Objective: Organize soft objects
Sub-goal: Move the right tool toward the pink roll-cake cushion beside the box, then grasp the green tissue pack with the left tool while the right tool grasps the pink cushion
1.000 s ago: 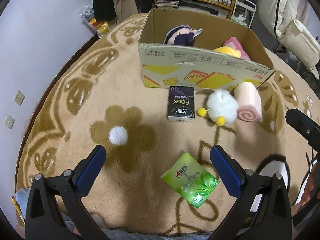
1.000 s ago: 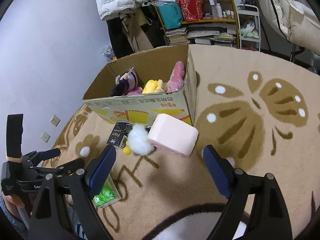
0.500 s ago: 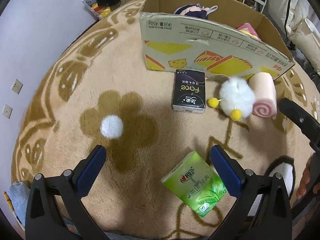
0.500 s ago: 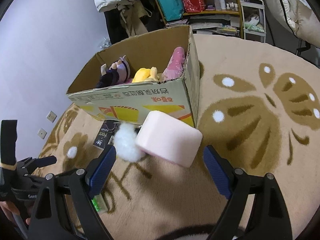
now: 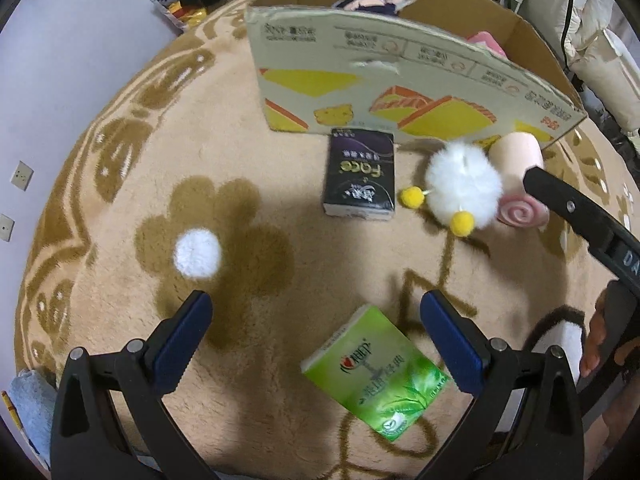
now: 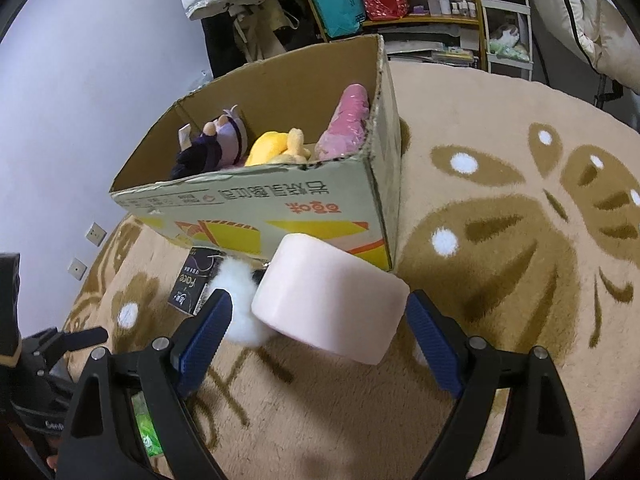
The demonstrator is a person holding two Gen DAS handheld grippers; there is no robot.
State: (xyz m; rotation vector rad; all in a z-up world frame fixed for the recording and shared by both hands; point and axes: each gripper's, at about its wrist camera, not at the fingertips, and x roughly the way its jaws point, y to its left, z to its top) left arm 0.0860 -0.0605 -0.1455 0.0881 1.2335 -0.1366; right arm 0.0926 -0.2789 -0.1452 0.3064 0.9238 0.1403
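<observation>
A pink swiss-roll plush (image 6: 332, 300) lies on the carpet in front of the cardboard box (image 6: 280, 208), between the blue pads of my open right gripper (image 6: 316, 328). It also shows in the left wrist view (image 5: 518, 176). A white fluffy ball with yellow pom-poms (image 5: 460, 192) lies beside it. My left gripper (image 5: 316, 332) is open and empty above a green tissue pack (image 5: 376, 372). A black tissue pack (image 5: 360, 176) lies in front of the box. The box holds a purple-haired doll (image 6: 216, 148), a yellow plush (image 6: 276, 148) and a pink plush (image 6: 348, 120).
A round beige carpet (image 5: 240, 240) with brown flower patterns covers the floor. A wall with sockets (image 5: 22, 176) is to the left. Shelves and hung clothes (image 6: 360, 4) stand behind the box. A white quilt (image 6: 592, 16) hangs at the right.
Both grippers have moved forward and down. The right gripper's open jaws have come around the pink roll. The left has come closer to the green pack.
</observation>
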